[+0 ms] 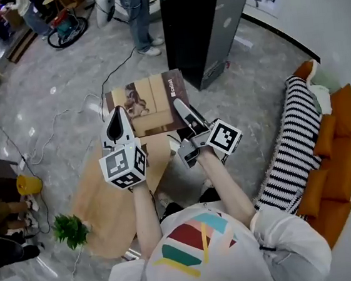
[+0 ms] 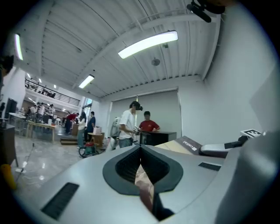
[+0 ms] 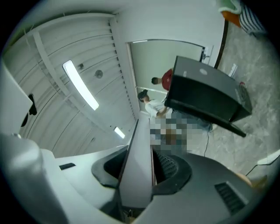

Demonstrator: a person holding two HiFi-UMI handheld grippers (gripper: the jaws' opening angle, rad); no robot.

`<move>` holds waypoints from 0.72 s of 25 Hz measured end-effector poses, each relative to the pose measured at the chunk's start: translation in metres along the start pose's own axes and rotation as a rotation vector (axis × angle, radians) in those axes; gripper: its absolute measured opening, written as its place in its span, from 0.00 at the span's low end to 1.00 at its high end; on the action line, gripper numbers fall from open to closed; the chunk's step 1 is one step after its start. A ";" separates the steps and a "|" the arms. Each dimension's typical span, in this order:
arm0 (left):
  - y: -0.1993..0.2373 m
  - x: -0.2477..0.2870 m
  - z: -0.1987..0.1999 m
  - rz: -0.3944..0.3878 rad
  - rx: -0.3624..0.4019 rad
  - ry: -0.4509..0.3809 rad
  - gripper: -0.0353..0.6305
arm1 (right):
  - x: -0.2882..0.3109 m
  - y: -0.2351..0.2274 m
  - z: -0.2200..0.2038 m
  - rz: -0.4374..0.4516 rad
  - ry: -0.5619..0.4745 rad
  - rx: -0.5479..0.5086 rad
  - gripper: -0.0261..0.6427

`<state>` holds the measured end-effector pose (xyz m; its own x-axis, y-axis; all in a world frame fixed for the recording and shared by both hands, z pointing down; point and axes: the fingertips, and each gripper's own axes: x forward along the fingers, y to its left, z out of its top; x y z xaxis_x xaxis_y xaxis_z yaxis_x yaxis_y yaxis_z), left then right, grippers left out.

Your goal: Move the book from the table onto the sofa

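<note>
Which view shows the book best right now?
Head view: the book shows its whole cover, gripped by left claw and right claw. Left gripper view shows a clamped sliver plus one far corner. Right gripper view shows it edge-on only.

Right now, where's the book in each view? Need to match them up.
Head view: upper centre, book between left claw and right claw.
Left gripper view: bottom centre, book edge-on in the left claw; cover runs right.
Right gripper view: bottom centre, book a grey slab in the right claw.
Shared landmark: black cabinet, in all three.
</note>
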<state>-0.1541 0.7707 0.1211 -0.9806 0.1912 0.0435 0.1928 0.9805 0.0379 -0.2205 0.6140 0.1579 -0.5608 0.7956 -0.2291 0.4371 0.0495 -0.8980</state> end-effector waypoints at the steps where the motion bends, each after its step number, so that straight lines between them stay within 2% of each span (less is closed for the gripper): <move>1: -0.028 0.015 -0.001 -0.039 -0.002 0.003 0.06 | -0.014 -0.007 0.027 -0.012 -0.031 -0.022 0.27; 6: -0.164 0.067 -0.005 -0.252 0.006 0.004 0.06 | -0.091 -0.028 0.145 -0.082 -0.210 -0.128 0.27; 10: -0.270 0.084 -0.014 -0.444 0.013 0.019 0.06 | -0.176 -0.043 0.215 -0.180 -0.404 -0.136 0.27; 13: -0.338 0.079 -0.024 -0.540 0.048 0.043 0.06 | -0.236 -0.057 0.251 -0.245 -0.483 -0.138 0.27; 16: -0.397 0.079 -0.029 -0.664 0.106 0.058 0.06 | -0.289 -0.068 0.273 -0.282 -0.625 -0.084 0.27; 18: -0.426 0.085 -0.031 -0.725 0.113 0.061 0.06 | -0.320 -0.078 0.284 -0.328 -0.688 -0.076 0.27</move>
<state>-0.3188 0.3674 0.1400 -0.8560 -0.5069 0.1020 -0.5116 0.8589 -0.0252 -0.2748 0.1843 0.1942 -0.9708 0.1786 -0.1601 0.2061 0.2798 -0.9377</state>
